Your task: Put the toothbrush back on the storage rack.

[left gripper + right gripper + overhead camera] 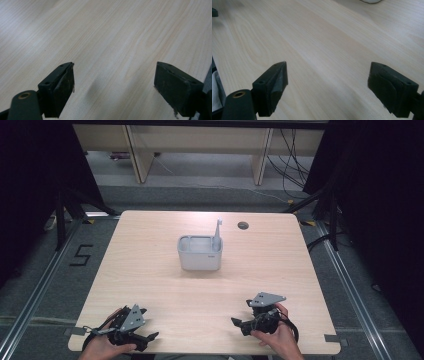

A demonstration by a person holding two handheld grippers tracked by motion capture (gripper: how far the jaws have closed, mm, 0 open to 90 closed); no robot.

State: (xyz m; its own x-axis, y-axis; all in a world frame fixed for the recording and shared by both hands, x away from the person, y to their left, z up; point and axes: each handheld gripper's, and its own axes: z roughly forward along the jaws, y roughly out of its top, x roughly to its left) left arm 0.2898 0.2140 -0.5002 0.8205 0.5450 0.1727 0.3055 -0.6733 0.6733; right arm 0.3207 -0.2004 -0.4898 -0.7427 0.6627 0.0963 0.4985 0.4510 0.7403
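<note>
A light grey bin (199, 261) stands in the middle of the wooden table (150, 245), with a grey handle-like utensil (218, 231) upright in its right compartment. My left gripper (148, 324) lies low at the table's front left, held in a hand. Its jaws stand wide apart over bare wood in the left gripper view (115, 85). My right gripper (241, 312) is at the front right in the other hand, pointing left. It is open too, with nothing between its jaws (328, 85). Both grippers are well short of the bin.
A round cable hole (243, 225) sits near the table's far edge, right of the bin. Black curtains and stands flank the table. Wooden furniture legs and cables lie on the floor behind it. A "5" mark (81, 255) is on the floor at left.
</note>
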